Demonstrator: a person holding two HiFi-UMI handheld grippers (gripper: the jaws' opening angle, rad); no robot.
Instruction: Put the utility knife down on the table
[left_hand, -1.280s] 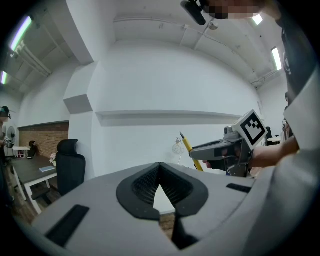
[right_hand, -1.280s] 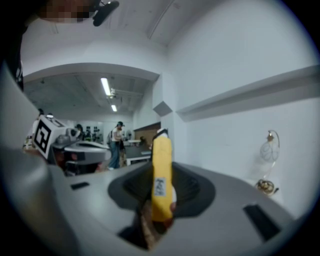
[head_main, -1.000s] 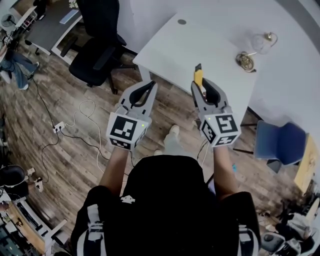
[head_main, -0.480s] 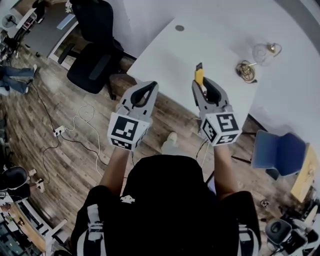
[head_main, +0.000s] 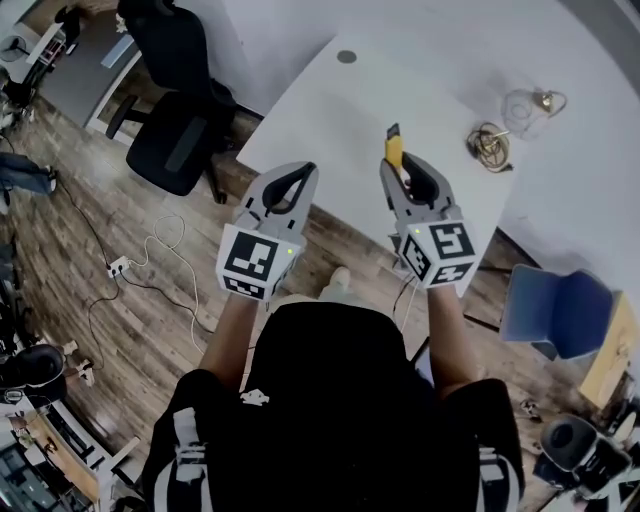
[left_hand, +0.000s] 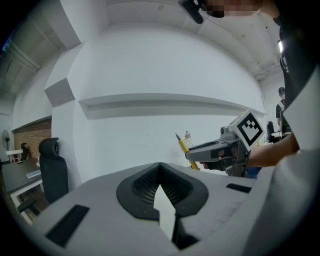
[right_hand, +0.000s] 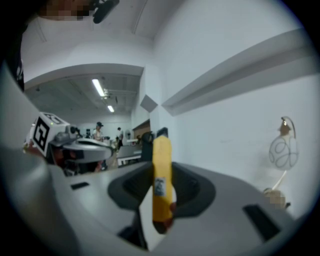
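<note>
I bring the yellow utility knife (head_main: 394, 148), clamped upright in my right gripper (head_main: 404, 168), further over the white table (head_main: 330, 100). My left gripper (head_main: 300, 172), jaws seemingly together and empty, follows. Set-down looks close.

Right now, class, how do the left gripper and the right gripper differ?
The left gripper is shut and empty, its fingers meeting tip to tip. The right gripper clamps a yellow utility knife between its fingers. The knife juts past the right gripper's fingertips, while nothing juts from the left gripper. Both point toward the white table.
</note>
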